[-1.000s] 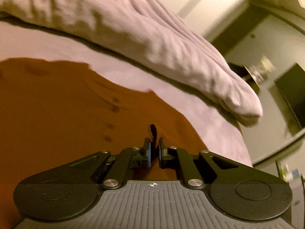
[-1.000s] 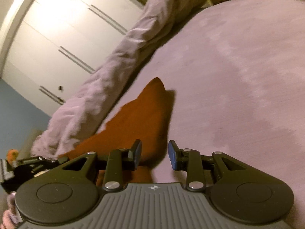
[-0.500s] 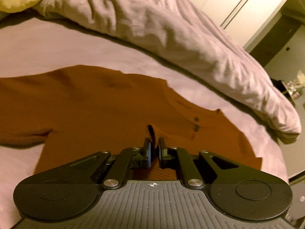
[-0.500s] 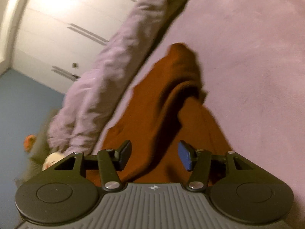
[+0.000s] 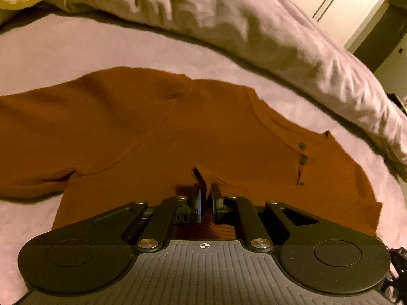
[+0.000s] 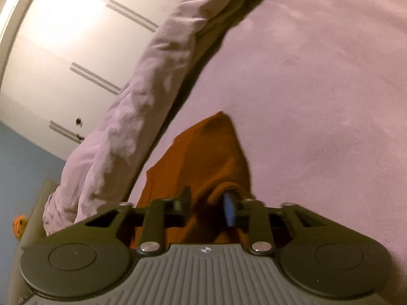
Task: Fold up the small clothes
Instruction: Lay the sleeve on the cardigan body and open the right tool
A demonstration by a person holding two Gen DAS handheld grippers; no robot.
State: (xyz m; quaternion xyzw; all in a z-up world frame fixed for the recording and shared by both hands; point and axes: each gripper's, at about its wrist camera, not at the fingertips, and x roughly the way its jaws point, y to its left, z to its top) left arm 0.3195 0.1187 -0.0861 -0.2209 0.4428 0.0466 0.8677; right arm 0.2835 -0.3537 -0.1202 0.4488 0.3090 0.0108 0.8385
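your left gripper [image 5: 205,200] stays pinched tight on a fold of the rust-orange henley shirt [image 5: 178,132], now spread flatter across the lilac bedsheet [image 5: 76,48] than a second ago. your right gripper [image 6: 206,207], open before, has clamped onto bunched shirt fabric. rumpled duvet [image 5: 229,20] lies beyond.

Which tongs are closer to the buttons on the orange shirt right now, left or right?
Left. The left tongs pinch the orange shirt a little way from the buttons. The right tongs grip another part of the shirt, with no buttons in their view.
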